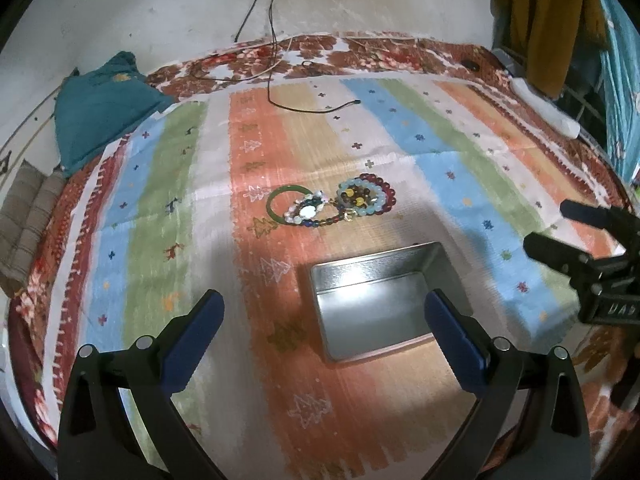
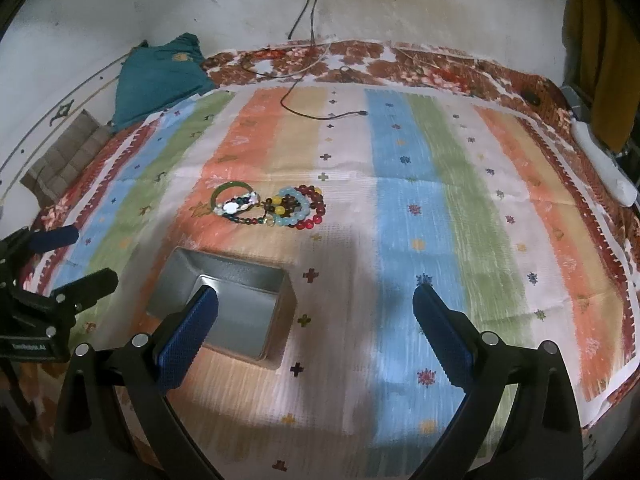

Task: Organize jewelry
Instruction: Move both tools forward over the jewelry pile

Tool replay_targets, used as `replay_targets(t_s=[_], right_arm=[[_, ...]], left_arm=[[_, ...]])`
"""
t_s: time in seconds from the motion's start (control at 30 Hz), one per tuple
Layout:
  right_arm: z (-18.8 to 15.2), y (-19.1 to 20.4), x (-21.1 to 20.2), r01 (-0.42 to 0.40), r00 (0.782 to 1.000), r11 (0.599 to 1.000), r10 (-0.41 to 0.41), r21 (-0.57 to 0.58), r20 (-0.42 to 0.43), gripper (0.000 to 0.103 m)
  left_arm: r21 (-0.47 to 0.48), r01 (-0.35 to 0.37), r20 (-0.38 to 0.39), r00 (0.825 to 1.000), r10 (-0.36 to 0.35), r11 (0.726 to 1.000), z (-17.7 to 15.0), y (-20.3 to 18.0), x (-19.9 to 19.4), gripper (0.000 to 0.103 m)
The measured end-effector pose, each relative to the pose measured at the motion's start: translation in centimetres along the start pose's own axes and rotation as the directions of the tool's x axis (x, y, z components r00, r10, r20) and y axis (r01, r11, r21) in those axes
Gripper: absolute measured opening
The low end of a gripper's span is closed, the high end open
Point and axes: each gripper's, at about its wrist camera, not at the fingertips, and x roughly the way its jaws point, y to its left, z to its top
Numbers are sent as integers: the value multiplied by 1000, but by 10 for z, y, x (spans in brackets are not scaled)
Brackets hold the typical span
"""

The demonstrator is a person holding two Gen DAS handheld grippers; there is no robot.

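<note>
A pile of jewelry lies on the striped cloth: a green bangle (image 1: pixel 273 200) (image 2: pixel 224 191), a pearl piece with a white oval (image 1: pixel 307 211) (image 2: pixel 231 208), and nested bead bracelets in light blue, yellow and dark red (image 1: pixel 370 196) (image 2: pixel 302 205). An open, empty metal tin (image 1: pixel 376 300) (image 2: pixel 236 304) sits nearer to me than the pile. My left gripper (image 1: pixel 324 312) is open above the tin's near side. My right gripper (image 2: pixel 316 308) is open to the right of the tin. Each gripper shows in the other's view: the right one (image 1: pixel 552 232), the left one (image 2: pixel 76 256).
The striped cloth (image 1: pixel 160 200) (image 2: pixel 460 208) covers a bed with a floral sheet. A black cable (image 1: pixel 312 110) (image 2: pixel 320 114) lies at the far side. A teal pillow (image 1: pixel 100 108) (image 2: pixel 156 76) sits far left, and a white power strip (image 1: pixel 548 108) (image 2: pixel 604 160) far right.
</note>
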Motion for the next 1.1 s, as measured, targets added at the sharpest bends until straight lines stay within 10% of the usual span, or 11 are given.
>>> replay_targets(t_s=[1.1], right_arm=[[53,-3,75,-37,990,998,43,47,-132,99]], left_arm=[[49,-11,-120,993,17,999,39,21,59,94]])
